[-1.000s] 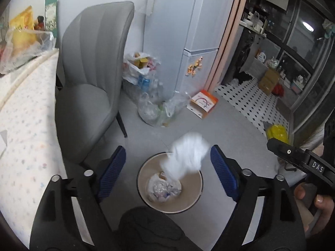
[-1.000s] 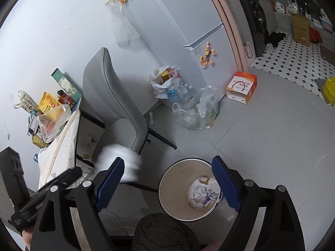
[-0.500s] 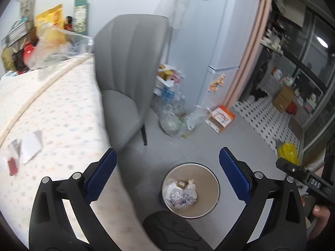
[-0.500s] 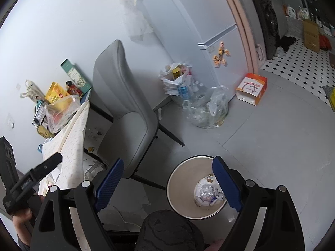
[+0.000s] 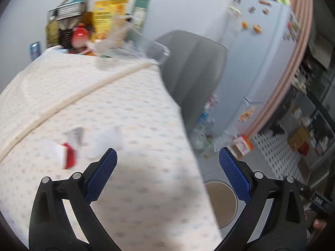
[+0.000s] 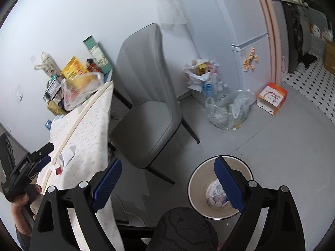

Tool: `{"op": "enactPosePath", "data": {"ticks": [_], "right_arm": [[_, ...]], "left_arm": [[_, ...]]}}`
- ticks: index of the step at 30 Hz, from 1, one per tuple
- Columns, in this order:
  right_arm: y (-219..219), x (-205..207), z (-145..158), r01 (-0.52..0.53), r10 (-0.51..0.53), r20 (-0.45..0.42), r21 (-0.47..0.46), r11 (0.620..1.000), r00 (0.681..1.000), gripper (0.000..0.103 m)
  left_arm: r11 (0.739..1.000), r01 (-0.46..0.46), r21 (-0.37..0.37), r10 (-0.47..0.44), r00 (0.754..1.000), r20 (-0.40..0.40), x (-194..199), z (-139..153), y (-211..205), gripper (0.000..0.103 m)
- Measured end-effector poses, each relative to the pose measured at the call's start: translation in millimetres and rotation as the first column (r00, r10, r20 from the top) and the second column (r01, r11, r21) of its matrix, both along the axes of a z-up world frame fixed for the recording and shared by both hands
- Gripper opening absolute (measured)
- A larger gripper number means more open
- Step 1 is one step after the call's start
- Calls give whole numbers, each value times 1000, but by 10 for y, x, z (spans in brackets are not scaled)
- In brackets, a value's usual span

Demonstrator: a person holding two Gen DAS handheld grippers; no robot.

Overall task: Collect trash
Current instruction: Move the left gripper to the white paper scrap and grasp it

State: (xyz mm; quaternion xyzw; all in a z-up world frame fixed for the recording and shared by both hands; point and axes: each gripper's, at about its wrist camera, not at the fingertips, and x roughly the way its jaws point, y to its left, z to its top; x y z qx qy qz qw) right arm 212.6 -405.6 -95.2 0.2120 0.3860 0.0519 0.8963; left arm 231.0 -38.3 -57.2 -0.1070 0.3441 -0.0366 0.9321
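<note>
Now left gripper (image 5: 167, 167) wide apart over table scraps (image 5: 69, 152), right gripper (image 6: 167, 186) too.

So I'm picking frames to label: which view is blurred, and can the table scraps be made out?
Left wrist view: motion-smeared; the scraps are only white and red blurs, though the left gripper is sharp. Right wrist view: mostly crisp; bin contents readable, scraps small at the fisheye edge.

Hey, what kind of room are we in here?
Probably a home dining corner beside a kitchen: a fridge with magnets, a cloth-covered table with a grey chair, and a waste bin.
</note>
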Motion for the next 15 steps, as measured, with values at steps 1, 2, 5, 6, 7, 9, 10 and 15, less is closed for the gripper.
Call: {"op": "enactPosePath", "data": {"ticks": [1, 2, 5, 6, 7, 9, 10, 15], "right_arm": [[89, 25, 25, -13, 13, -1, -8, 1000, 1000, 88], [141, 42, 41, -21, 21, -1, -12, 1000, 1000, 88], [380, 105, 129, -56, 56, 3, -30, 998, 998, 88], [449, 110, 155, -67, 67, 7, -34, 997, 998, 88], [514, 121, 180, -76, 76, 10, -38, 996, 997, 88], [646, 144, 227, -94, 95, 13, -48, 994, 995, 88], [721, 153, 253, -105, 106, 15, -54, 993, 994, 88], [999, 166, 318, -146, 148, 18, -69, 987, 989, 88]], "left_arm": [[1000, -25, -12, 25, 1000, 2, -9, -15, 126, 97], [999, -46, -24, 46, 999, 2, -21, -26, 231, 97], [995, -92, -50, 92, 996, -3, -45, -69, 492, 97], [993, -105, -55, 105, 994, -4, -61, -85, 573, 97], [990, -126, -60, 125, 992, -7, -78, -95, 668, 97], [985, -161, -65, 161, 987, -8, -120, -113, 823, 97], [983, -174, -66, 174, 985, -8, -125, -126, 874, 96], [967, -243, -73, 241, 970, -42, -141, -253, 1192, 88]]}}
